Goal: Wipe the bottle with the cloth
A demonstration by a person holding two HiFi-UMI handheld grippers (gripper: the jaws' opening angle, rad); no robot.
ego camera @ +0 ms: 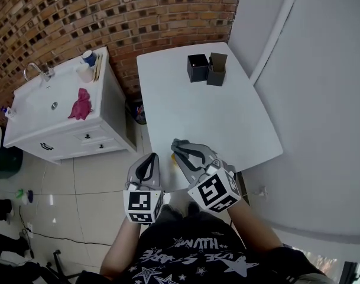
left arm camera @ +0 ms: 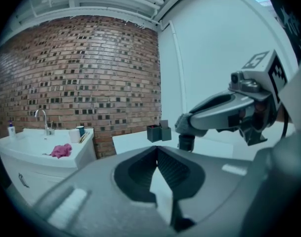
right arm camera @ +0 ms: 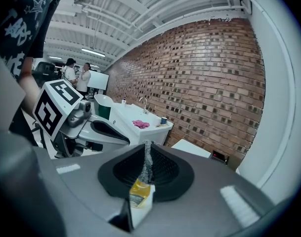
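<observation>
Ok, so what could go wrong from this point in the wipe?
1. The bottle seems to stand close to the near corner of the table, and the left gripper is shut and empty, not steadying it. A wiping push might tip it or send it off the edge.
2. The right gripper pinches only a thin fold of the grey cloth, which could slip out under rubbing.

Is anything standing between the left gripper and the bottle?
Nothing visible. The bottle sits just below the tip of the right gripper, which pinches a grey cloth. The left gripper, shut and empty, faces it across open air.
</observation>
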